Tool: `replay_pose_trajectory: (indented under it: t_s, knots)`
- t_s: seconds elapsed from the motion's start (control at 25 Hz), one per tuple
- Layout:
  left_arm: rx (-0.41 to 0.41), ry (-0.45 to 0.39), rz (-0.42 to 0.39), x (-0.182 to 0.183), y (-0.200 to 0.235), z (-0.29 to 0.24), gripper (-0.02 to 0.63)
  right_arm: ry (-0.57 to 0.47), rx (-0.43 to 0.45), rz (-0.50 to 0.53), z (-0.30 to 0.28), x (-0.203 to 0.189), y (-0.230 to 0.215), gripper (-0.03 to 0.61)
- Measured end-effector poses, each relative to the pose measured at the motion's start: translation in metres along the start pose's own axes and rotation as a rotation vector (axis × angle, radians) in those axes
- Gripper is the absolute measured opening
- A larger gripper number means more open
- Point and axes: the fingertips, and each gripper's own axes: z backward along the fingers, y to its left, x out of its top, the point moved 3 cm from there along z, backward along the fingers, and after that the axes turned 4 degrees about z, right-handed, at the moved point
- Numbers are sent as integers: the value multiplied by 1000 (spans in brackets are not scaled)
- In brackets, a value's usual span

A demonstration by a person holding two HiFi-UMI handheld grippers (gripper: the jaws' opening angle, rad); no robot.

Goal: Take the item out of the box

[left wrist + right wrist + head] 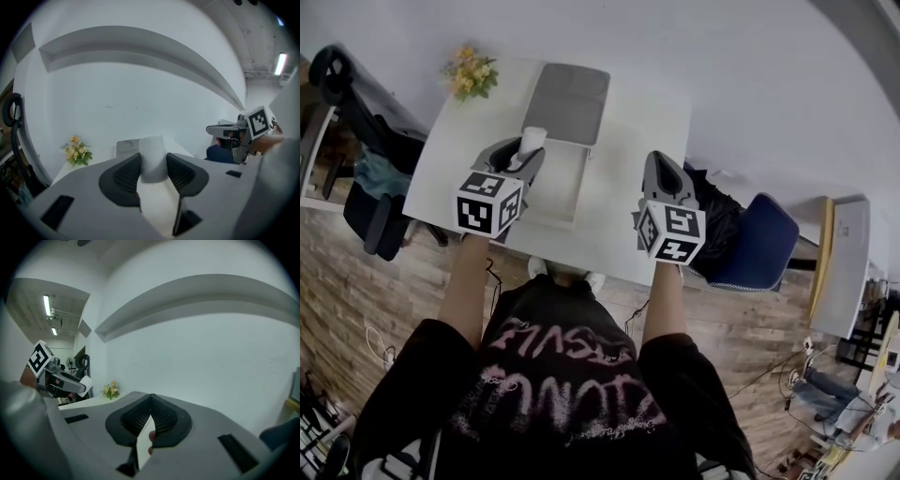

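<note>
The left gripper (523, 155) has its 2 jaws clamped on a white, soft-looking cylindrical item (532, 139). In the left gripper view the dark ribbed pads (125, 174) press on the item's sides and its rounded top stands up above them. In the head view the item sits over the far left corner of the open box (572, 214), a shallow white tray with a grey padded lid (570, 101) folded back beyond it on the white table (633, 127).

The item appears to be held above the tray, not resting in it, though how far clear it is cannot be told.

The right gripper (661, 167) hangs to the right of the box, well apart from it. Its 2 jaws are together with nothing between them.

The removal step looks nearly done: the item seems lifted out. The next move probably calls for carrying it sideways past the tray's rim to bare table, keeping the grip firm and the item upright, and opening the jaws only once it rests there. The small bunch of yellow flowers (470, 75) at the far left corner should be avoided.
</note>
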Motion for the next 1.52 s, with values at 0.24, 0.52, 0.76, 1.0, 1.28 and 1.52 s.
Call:
replay_pose_trajectory:
  t_s: [0.24, 0.52, 0.76, 1.0, 1.28, 1.52]
  knots:
    - [10, -89, -24, 23, -3, 17, 176, -39, -7, 20, 11, 19, 1, 9]
    - [22, -188, -55, 49, -6, 33, 176, -83, -13, 47, 19, 40, -1, 9]
    - [40, -264, -74, 70, -4, 43, 176, -118, -19, 66, 22, 56, -3, 9]
    - [45, -315, -80, 84, -2, 48, 176, -141, -31, 73, 22, 66, -7, 9]
    - [36, -354, -61, 90, -3, 51, 176, -152, -43, 79, 23, 70, -9, 9]
    - [37, -369, -68, 92, -4, 52, 176, -151, -48, 84, 21, 71, -12, 9]
